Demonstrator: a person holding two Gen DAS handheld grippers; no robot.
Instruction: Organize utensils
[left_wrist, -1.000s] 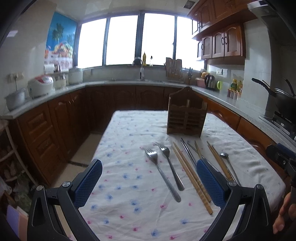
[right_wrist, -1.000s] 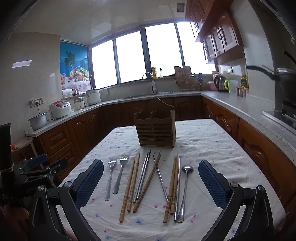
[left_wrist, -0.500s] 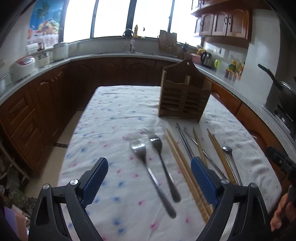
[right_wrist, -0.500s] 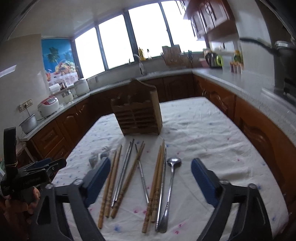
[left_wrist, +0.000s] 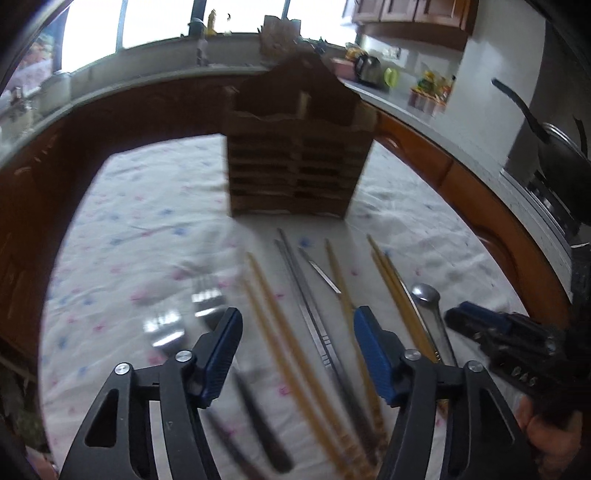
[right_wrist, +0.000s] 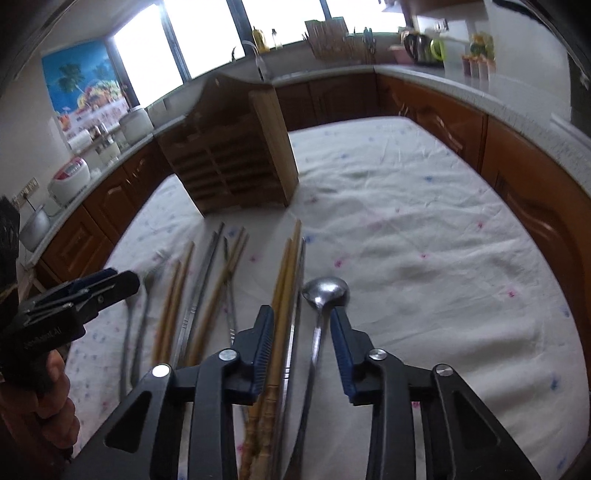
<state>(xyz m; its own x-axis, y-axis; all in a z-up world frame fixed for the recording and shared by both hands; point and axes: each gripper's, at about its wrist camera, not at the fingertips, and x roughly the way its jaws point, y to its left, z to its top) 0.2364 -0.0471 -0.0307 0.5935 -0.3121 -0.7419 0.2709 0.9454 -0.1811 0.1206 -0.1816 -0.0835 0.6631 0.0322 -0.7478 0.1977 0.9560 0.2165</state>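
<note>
Beneath blur, two forks (left_wrist: 184, 321), indistinct.

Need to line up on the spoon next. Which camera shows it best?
The right wrist view: the spoon lies between the open right gripper fingers, bowl and most of its handle sharp. The left wrist view shows only its bowl and some handle near the right edge, partly hidden by the other gripper.
</note>
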